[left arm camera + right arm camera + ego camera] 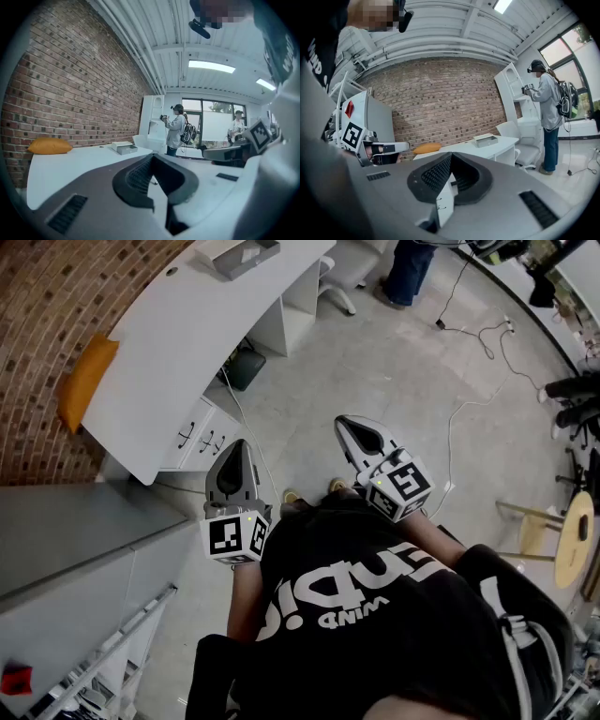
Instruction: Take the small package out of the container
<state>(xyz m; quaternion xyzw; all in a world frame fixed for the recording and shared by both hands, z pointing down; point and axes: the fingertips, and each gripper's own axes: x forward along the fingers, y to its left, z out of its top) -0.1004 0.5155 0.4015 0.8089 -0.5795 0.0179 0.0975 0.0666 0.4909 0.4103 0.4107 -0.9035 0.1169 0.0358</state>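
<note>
small package hidden from me; i judge it lies inside the open container (239,257) on the white desk (178,352), well ahead of both grippers; left gripper (234,460) clenched, empty, seemingly nearer; right gripper (356,432) clenched, empty

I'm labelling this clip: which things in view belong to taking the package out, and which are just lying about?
Job: open box on the desk, likely the container; left hand-held gripper, right hand-held gripper, both shut, empty.
Lying about: orange cushion, white chair, stool.
</note>
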